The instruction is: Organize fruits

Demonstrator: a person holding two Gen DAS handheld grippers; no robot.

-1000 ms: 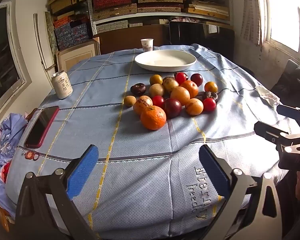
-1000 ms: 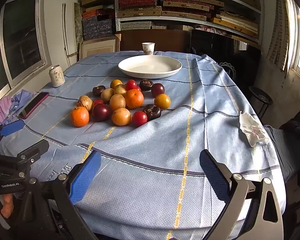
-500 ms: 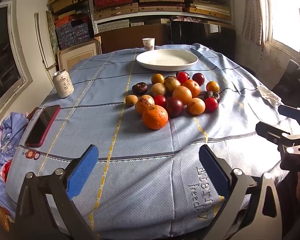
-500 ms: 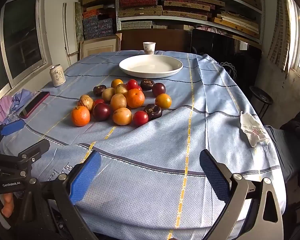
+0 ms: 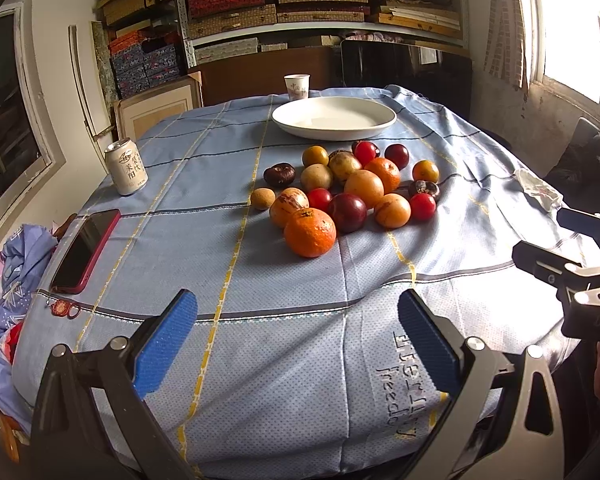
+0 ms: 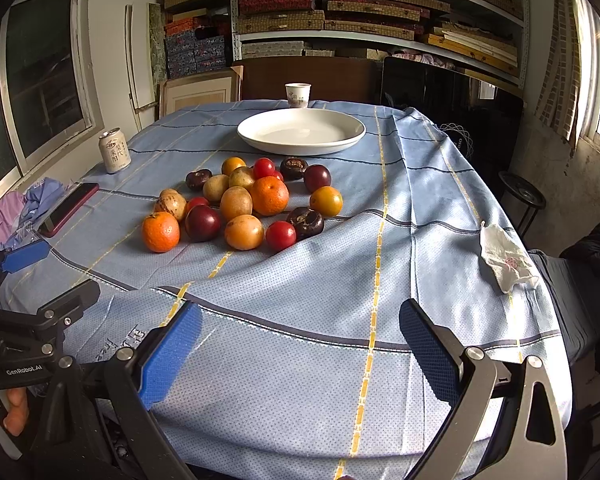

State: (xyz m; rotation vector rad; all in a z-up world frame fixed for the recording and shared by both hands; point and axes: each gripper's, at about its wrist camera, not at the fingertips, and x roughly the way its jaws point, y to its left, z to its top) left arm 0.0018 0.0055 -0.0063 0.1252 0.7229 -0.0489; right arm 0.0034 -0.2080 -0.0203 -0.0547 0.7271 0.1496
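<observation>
A cluster of fruits [image 5: 350, 196] lies on the blue checked tablecloth [image 5: 204, 208], just in front of a white oval plate [image 5: 334, 118] that holds nothing; none of the fruit touches the plate. Taking the plate as the landmark: the fruit nearest it is a red one [image 5: 365, 151] beside a dark plum [image 5: 397, 155] and a small yellow fruit [image 5: 315, 155], while the farthest from it is a large orange [image 5: 310, 232] at the near edge of the pile. A second orange [image 6: 269, 195] sits in the middle of the group, between the plate and a dark red plum [image 6: 202, 222]. A small pale brown fruit [image 5: 263, 198] rests slightly apart on the side of the pile away from the window. Behind the plate, touching or almost touching its far rim, stands a paper cup [image 5: 297, 87]. Well off to the left of the plate is a drink can [image 5: 125, 166], and nearer than the can a phone in a red case [image 5: 86, 250] lies flat by the cloth's edge. On the opposite side from the plate, near the table's right edge, lies a crumpled white tissue [image 6: 504, 258]. The left gripper [image 5: 296, 340] hangs over the near edge of the table, well short of the fruit, its blue pads spread wide with nothing between them. The right gripper [image 6: 300, 344] hangs likewise beside it, jaws wide apart and holding nothing.
</observation>
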